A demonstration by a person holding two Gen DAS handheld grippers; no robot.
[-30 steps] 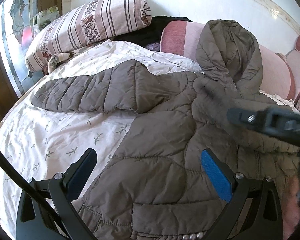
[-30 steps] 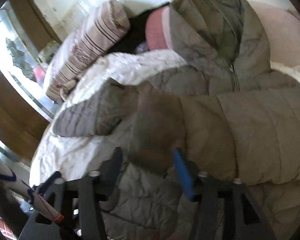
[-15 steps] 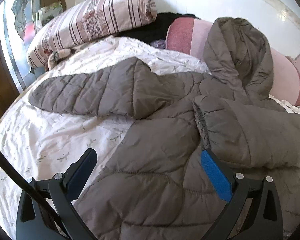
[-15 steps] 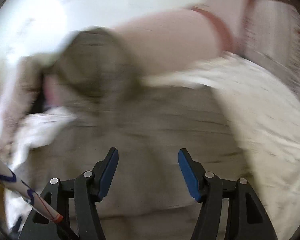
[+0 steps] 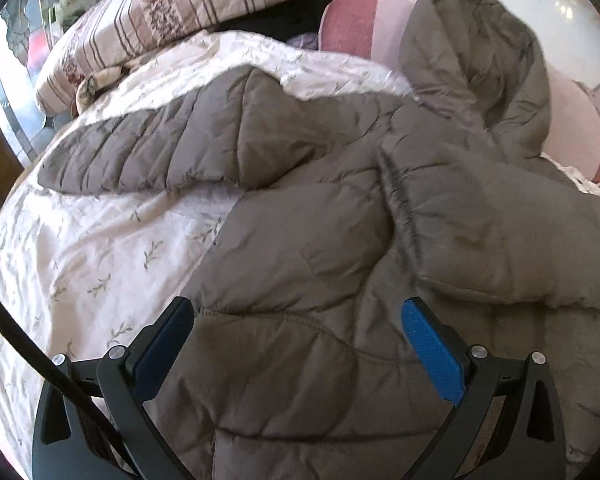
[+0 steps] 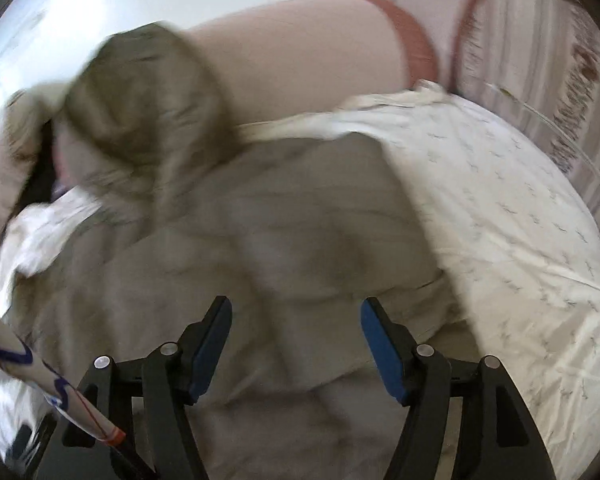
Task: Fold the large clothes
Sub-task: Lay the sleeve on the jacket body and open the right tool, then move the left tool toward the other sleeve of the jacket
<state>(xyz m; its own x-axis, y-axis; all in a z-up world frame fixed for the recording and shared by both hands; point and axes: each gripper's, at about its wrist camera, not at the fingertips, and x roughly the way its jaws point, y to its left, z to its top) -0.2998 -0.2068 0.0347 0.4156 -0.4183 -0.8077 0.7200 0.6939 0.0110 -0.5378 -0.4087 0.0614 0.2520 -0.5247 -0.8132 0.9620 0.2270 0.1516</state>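
Note:
A grey-brown quilted hooded jacket (image 5: 300, 248) lies spread on the bed. Its left sleeve (image 5: 160, 152) stretches out to the left. Its right sleeve (image 5: 500, 232) lies folded across the chest. The hood (image 5: 476, 60) rests against a pink pillow. My left gripper (image 5: 300, 344) is open and empty, hovering over the jacket's lower body. My right gripper (image 6: 296, 344) is open and empty above the jacket (image 6: 260, 240), which is blurred in the right wrist view; the hood (image 6: 140, 100) shows at upper left.
A white floral bedsheet (image 5: 80, 260) covers the bed, and it also shows in the right wrist view (image 6: 520, 240). A striped pillow (image 5: 168, 12) and a pink pillow (image 5: 572, 128) lie at the head. A window (image 5: 12, 80) is at the left.
The right gripper let go of the right sleeve, now folded across the chest, and swung away to the jacket's right side. The left gripper edged closer over the jacket.

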